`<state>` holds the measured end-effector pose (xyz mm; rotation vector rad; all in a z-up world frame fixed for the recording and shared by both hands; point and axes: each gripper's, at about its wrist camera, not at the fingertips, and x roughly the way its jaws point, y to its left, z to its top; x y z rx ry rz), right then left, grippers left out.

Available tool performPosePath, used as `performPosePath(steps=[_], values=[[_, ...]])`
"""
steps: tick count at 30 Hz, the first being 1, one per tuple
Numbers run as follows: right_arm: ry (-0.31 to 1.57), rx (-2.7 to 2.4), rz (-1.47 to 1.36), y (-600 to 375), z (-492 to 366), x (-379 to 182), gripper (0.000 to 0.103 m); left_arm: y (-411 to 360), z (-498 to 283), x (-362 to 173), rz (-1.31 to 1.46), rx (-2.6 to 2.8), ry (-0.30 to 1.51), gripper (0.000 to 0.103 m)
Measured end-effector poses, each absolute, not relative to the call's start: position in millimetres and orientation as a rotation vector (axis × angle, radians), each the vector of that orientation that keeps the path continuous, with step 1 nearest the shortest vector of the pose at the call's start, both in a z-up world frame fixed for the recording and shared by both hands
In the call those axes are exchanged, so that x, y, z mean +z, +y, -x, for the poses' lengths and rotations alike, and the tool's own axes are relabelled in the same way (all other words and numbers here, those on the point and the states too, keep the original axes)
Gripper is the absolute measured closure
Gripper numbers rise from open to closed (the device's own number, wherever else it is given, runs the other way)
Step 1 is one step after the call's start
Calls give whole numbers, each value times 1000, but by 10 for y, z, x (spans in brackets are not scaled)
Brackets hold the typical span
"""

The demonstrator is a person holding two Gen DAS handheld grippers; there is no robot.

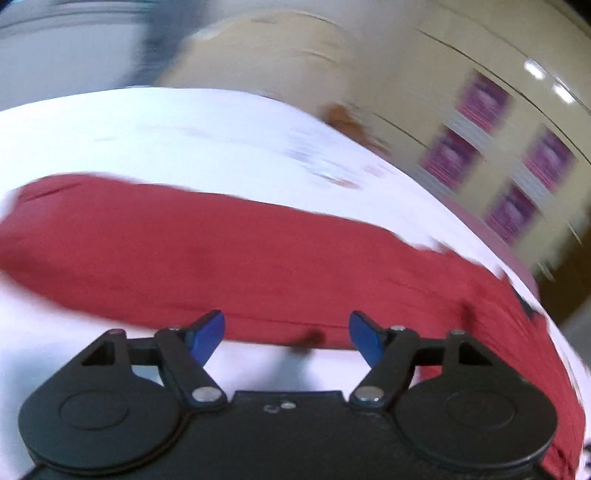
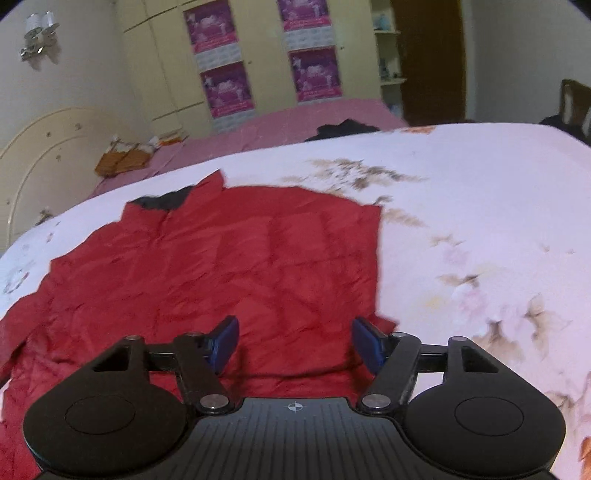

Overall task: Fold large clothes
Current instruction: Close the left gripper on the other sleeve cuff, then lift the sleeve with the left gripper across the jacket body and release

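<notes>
A red quilted jacket (image 2: pixel 229 266) lies spread on a white floral bedspread (image 2: pixel 480 206), its dark-lined collar (image 2: pixel 166 201) at the far left. My right gripper (image 2: pixel 293 345) hangs just above the jacket's near edge, jaws wide apart, nothing between the blue pads (image 2: pixel 225 343). The left wrist view is motion-blurred: the red jacket (image 1: pixel 221 258) runs as a long band across the bedspread (image 1: pixel 147 133). My left gripper (image 1: pixel 286 336) stands open over the jacket's near edge, its pads (image 1: pixel 364 336) clear of the cloth.
Behind the bed stands a cream wardrobe (image 2: pixel 258 55) with purple posters (image 2: pixel 218 33). A second bed with a pink cover (image 2: pixel 295 118) carries a dark garment (image 2: pixel 343 131) and a brown basket (image 2: pixel 118 160). A cream headboard (image 2: pixel 40 158) rises at left.
</notes>
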<state>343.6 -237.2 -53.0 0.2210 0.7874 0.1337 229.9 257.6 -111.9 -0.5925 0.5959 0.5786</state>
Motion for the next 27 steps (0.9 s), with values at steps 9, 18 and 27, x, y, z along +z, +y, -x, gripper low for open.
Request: performPosePath(steps=[9, 18, 27], values=[[784, 212, -182, -1972, -3519, -513, 35, 3056, -1466, -1244, 859, 778, 428, 38], [769, 170, -170, -1995, -3569, -437, 35, 3426, -1357, -1475, 1125, 839, 129, 41], [778, 6, -220, -2230, -3652, -510, 35, 3445, -1559, -1211, 982, 797, 175, 93]])
